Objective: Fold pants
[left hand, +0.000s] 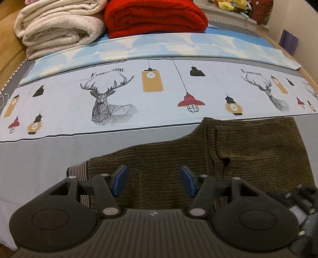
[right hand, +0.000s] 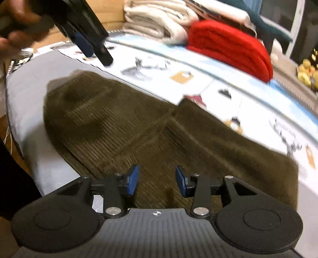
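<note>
Olive-brown corduroy pants [left hand: 248, 150] are lying flat on the bed [left hand: 39, 156], already doubled over on themselves, with a fold ridge and a small gap in the cloth showing right of centre in the left wrist view. A striped waistband or cuff edge [left hand: 79, 172] is peeking out at the near left end — which of the two it is I cannot tell. The long axis of the bundle is running left to right across the bed, roughly parallel to the printed deer sheet [left hand: 111, 103] beyond it.

The left hand-held gripper [left hand: 154, 181] is hovering over the near left part of the pants, its blue pads wide apart and gripping nothing. The right hand-held gripper [right hand: 157, 181] is hanging over the near edge further right, its pads also parted, a little less widely, and empty; this view is blurred, so fine creases are hard to read. In it the left hand-held gripper is appearing at the far left, lifted clear of the cloth.

Both tools are sitting on the near side of the pants, so any next fold would likely mean carrying one end along that left-right axis — the left one being nearer the striped end. A cream blanket [left hand: 57, 27] and a red blanket [left hand: 155, 17] are stacked at the far end of the bed, well apart from the pants.
</note>
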`<state>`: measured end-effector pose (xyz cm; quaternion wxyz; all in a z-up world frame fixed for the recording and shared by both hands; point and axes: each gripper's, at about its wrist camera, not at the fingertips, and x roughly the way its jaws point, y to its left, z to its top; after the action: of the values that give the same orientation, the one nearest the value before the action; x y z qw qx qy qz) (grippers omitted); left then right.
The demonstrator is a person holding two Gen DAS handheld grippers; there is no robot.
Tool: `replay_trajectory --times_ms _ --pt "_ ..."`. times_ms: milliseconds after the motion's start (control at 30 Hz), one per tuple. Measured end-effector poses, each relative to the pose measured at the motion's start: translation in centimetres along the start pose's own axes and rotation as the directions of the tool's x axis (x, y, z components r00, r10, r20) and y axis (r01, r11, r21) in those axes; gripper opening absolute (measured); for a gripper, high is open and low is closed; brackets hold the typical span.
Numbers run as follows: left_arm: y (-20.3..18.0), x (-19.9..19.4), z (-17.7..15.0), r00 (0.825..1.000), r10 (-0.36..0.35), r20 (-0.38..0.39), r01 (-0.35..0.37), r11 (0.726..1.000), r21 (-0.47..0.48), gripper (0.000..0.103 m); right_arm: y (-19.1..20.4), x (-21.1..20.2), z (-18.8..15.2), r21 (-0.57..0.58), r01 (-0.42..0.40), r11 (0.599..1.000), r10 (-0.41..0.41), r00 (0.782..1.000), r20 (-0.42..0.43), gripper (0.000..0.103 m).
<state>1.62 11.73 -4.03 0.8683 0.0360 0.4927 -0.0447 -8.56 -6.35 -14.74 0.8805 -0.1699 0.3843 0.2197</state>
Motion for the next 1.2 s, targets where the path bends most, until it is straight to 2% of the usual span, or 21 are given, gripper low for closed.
replay_trajectory --times_ms 67,100,167,267,333,433,567,600,633,700,733,800,867,933,1067,1133,1200 --pt "-0.2 0.2 0.0 1.0 0.002 -0.005 -0.002 1.0 0.009 0.064 0.8 1.7 -0.9 -0.029 -0.083 0.996 0.079 0.99 -0.113 0.042" --pt "-0.4 0.3 0.1 1.0 0.004 -0.007 -0.004 1.0 0.015 0.064 1.1 1.8 -1.4 -0.036 -0.127 0.991 0.121 0.983 -0.139 0.051" --pt "-0.6 0.4 0.1 1.0 0.005 -0.011 -0.005 1.0 0.019 0.064 1.6 1.1 -1.6 -0.083 -0.132 0.988 0.122 0.986 -0.116 0.051" --pt "-1.1 0.8 0.4 1.0 0.006 -0.015 -0.006 1.0 0.028 0.064 0.1 -0.5 -0.3 -0.057 -0.151 0.987 0.147 0.986 -0.078 0.048" --pt "-1.5 1.1 0.7 1.0 0.005 -0.019 -0.004 0.999 0.031 0.064 -1.6 -2.0 0.6 -0.042 -0.126 0.991 0.125 0.991 -0.04 0.048" --pt "-2.4 1.6 1.0 1.0 0.006 -0.026 -0.004 0.999 0.052 0.064 -6.4 -4.3 1.9 -0.002 -0.07 0.998 0.07 0.998 -0.001 0.052" --pt "-3.8 2.5 1.5 0.999 0.012 -0.037 -0.009 0.997 0.079 0.064 -14.8 -5.3 1.1 0.114 0.067 0.991 -0.063 0.997 -0.032 0.056" --pt "-4.3 2.8 1.6 0.999 0.014 -0.041 -0.011 0.996 0.084 0.064 -16.8 -5.4 0.2 0.153 0.103 0.983 -0.097 0.994 -0.051 0.063" --pt "-4.6 3.0 1.7 0.999 0.017 -0.044 -0.013 0.996 0.087 0.064 -18.7 -5.0 -0.6 0.199 0.145 0.969 -0.132 0.988 -0.077 0.069" --pt "-5.6 3.5 1.9 0.998 0.021 -0.053 -0.016 0.995 0.098 0.064 -22.5 -4.1 -2.8 0.322 0.206 0.924 -0.171 0.976 -0.132 0.069" --pt "-6.0 3.8 2.0 0.998 0.022 -0.057 -0.016 0.994 0.104 0.064 -24.0 -3.7 -4.0 0.392 0.206 0.897 -0.158 0.976 -0.151 0.069" --pt "-7.1 4.5 2.4 0.997 0.025 -0.067 -0.017 0.993 0.118 0.064 -27.0 -2.7 -5.8 0.547 0.17 0.82 -0.072 0.978 -0.196 0.069" --pt "-8.0 5.0 2.9 0.997 0.025 -0.069 -0.017 0.992 0.123 0.064 -29.2 -2.4 -6.4 0.644 0.111 0.757 -0.029 0.99 -0.136 0.069" --pt "-8.8 5.7 3.5 0.997 0.022 -0.073 -0.013 0.993 0.114 0.064 -30.5 -2.0 -6.8 0.677 0.092 0.73 -0.022 0.994 -0.111 0.07" --pt "-10.4 6.8 4.4 0.996 0.009 -0.086 0.0 0.995 0.1 0.064 -32.3 0.5 -7.3 0.741 0.027 0.671 0.065 0.993 -0.095 0.071" --pt "-11.2 7.3 4.7 0.996 0.01 -0.093 0.0 0.994 0.111 0.064 -32.6 1.7 -7.0 0.744 0.005 0.668 0.091 0.992 -0.088 0.074" --pt "-11.8 7.9 5.0 0.995 0.016 -0.1 -0.003 0.993 0.121 0.064 -32.6 2.7 -6.6 0.732 -0.006 0.682 0.103 0.991 -0.088 0.076"
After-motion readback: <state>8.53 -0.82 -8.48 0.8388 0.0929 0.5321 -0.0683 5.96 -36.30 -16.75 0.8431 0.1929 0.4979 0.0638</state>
